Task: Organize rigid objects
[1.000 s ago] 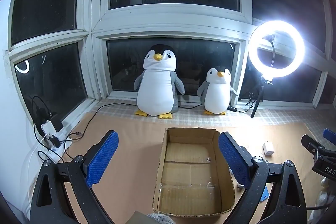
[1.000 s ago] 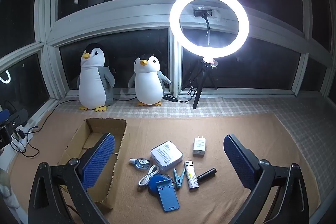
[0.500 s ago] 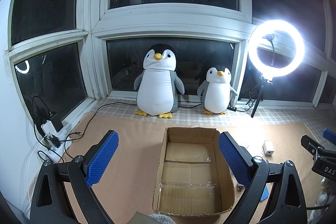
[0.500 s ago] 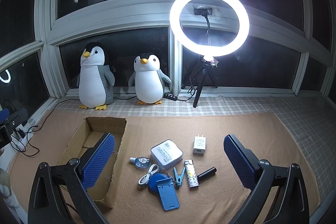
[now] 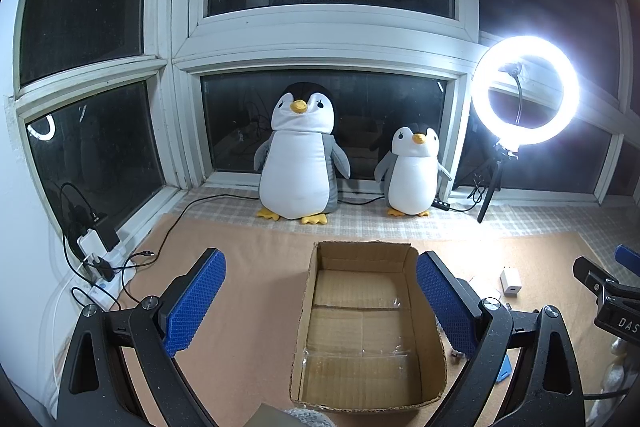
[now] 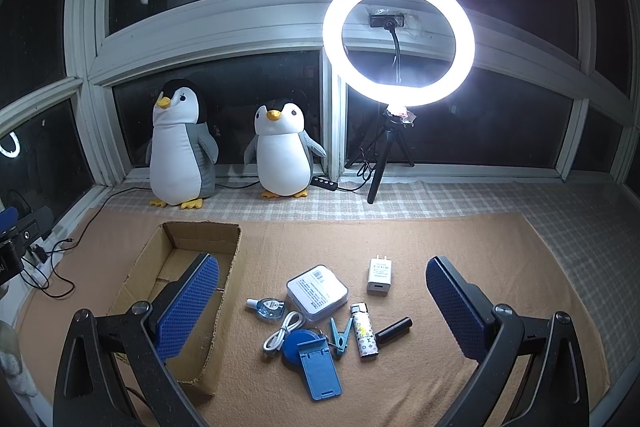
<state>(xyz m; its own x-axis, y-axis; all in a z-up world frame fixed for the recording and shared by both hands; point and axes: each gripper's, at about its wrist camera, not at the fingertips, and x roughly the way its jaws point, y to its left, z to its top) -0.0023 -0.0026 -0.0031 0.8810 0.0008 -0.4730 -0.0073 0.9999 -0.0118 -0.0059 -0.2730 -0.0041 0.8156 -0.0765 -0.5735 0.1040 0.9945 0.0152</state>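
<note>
Left wrist view: the left gripper (image 5: 320,301) is hovering with jaws wide apart, gripping nothing; the cardboard box (image 5: 304,311) is lying open at 6 o'clock, the big penguin (image 5: 298,163) sitting at 12.
Right wrist view: the right gripper (image 6: 322,307) is hanging with jaws spread, empty; the white case (image 6: 317,291), charger (image 6: 379,275), lighter (image 6: 365,331) and blue stand (image 6: 320,367) are lying between the jaws on the orange mat (image 6: 460,239), the box at 9 o'clock.
</note>
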